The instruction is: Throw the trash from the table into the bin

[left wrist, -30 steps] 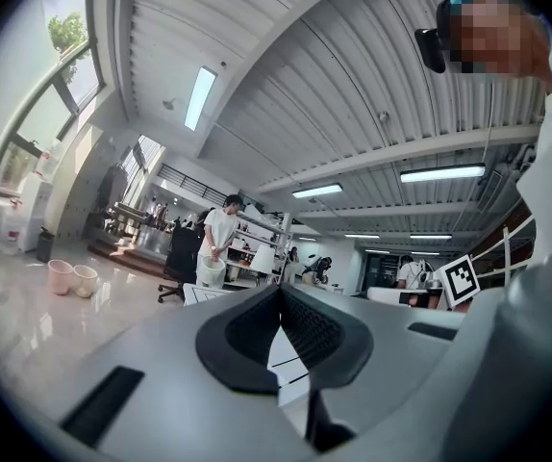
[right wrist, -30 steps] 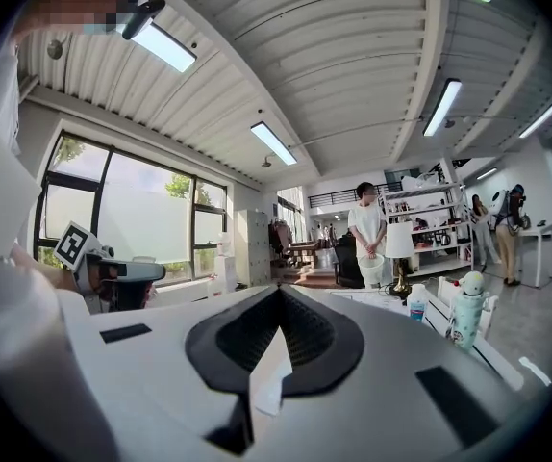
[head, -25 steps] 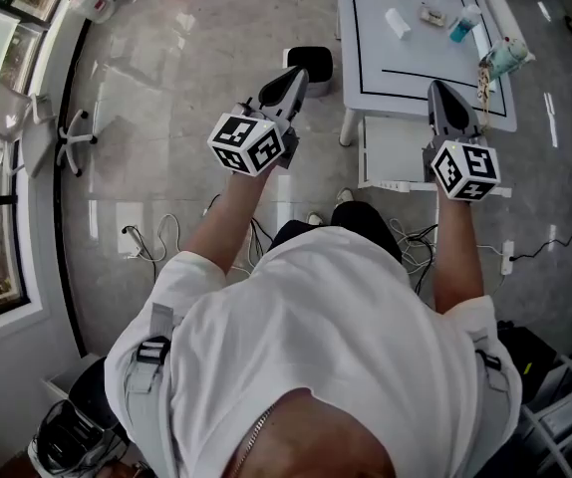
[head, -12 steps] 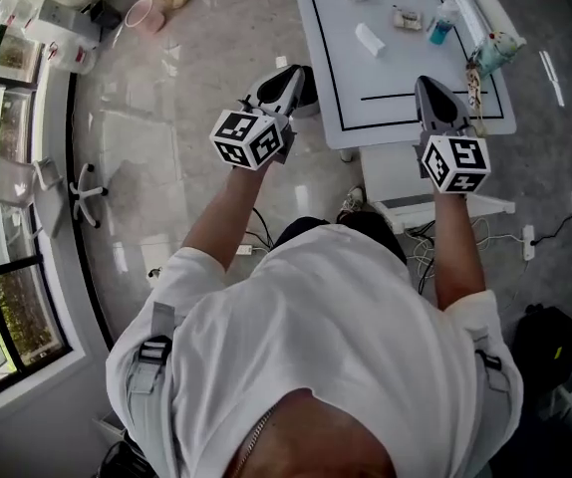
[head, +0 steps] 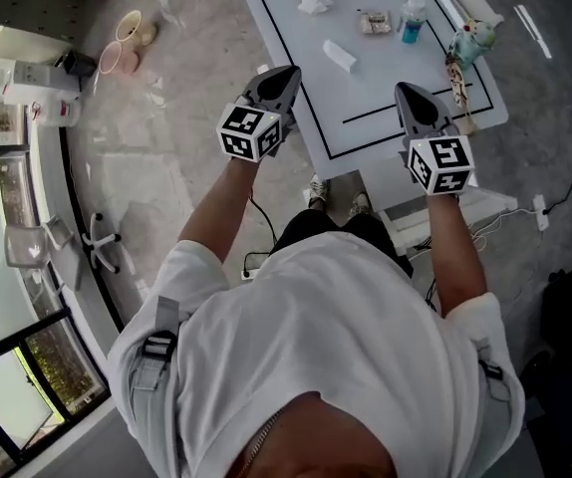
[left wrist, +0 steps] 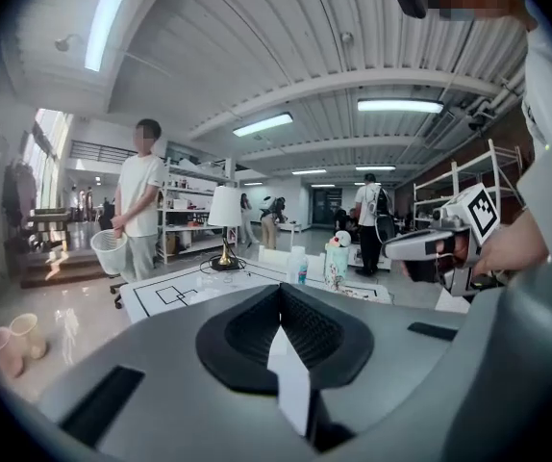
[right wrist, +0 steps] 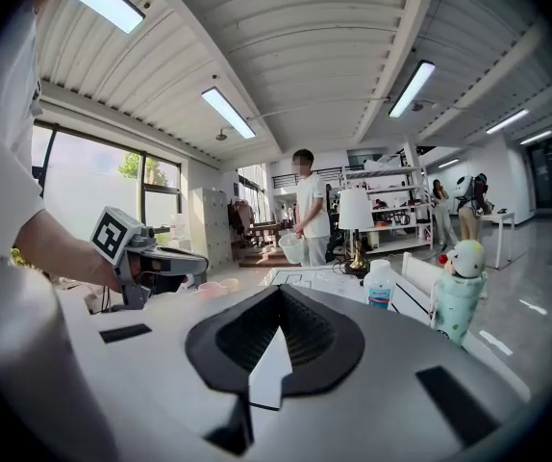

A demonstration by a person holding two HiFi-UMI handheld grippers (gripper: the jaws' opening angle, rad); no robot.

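Observation:
The white table (head: pixel 296 63) with black lines carries a crumpled paper (head: pixel 315 3), a white roll (head: pixel 339 56), a wrapper (head: pixel 373 23), a blue-labelled bottle (head: pixel 413 18) and a snowman-like cup (head: pixel 468 40). My left gripper (head: pixel 288 72) is shut and empty at the table's near left edge. Just as shut and empty, my right gripper (head: pixel 409 92) is over the near right part. In the left gripper view, a person beyond the table holds a white mesh bin (left wrist: pixel 109 250); the right gripper view shows this bin (right wrist: pixel 291 246) too. The bottle (right wrist: pixel 380 285) and cup (right wrist: pixel 456 296) stand ahead.
Two pink cups (head: pixel 127 43) stand on the floor left of the table. A chair base (head: pixel 102 247) and cables lie near the window wall. A low shelf (head: pixel 455 212) sits under the table's near end. A black bag (head: pixel 570 307) is at right.
The view has swung so the table now lies straight ahead and closer. Both grippers have moved forward to its near edge, the left one further.

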